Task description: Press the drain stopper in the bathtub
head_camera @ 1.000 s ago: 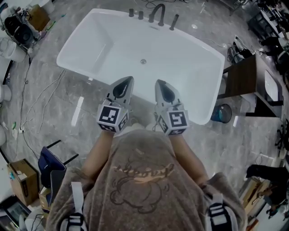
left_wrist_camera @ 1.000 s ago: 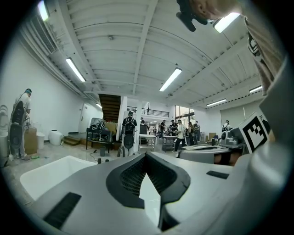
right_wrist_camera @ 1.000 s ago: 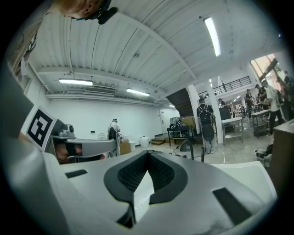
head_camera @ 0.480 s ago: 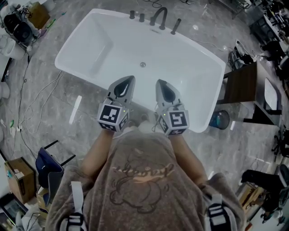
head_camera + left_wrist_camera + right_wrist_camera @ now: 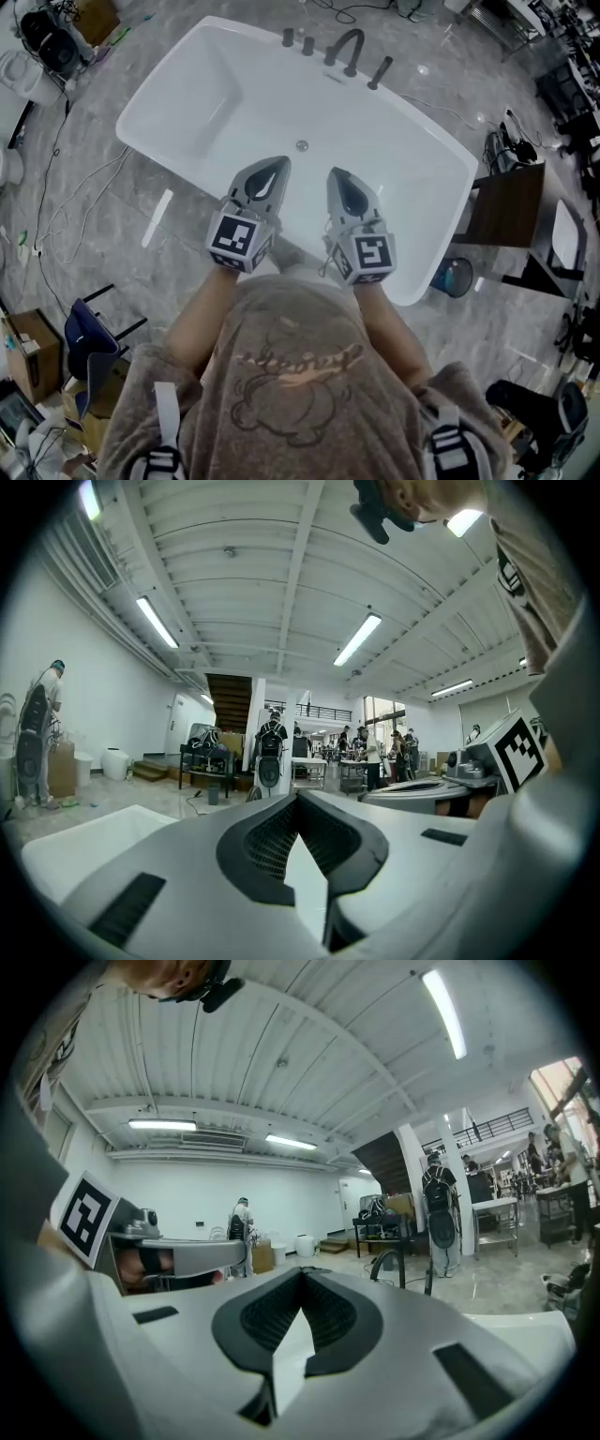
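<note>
Drain stopper [image 5: 302,145], a small round metal disc, sits in the floor of the white bathtub [image 5: 187,103], about midway along it and on the side nearer the dark faucet [image 5: 349,45]. Compared with a second ago, we see the tub sitting lower and nearer in the head view. The gap between the stopper and our two gripper tips has narrowed, and both tips now reach past the near rim and over the basin. We hold the left gripper [image 5: 278,164] and the right gripper [image 5: 334,172] side by side, level and well above the tub floor, with the stopper ahead of them and roughly between their lines. Each gripper's own view shows its jaws meeting at the tip with nothing between them, so both are closed and empty. We judge that we are only in the approach: the stopper is untouched, and pressing it calls for leaning in and bringing one closed tip down onto the disc.
</note>
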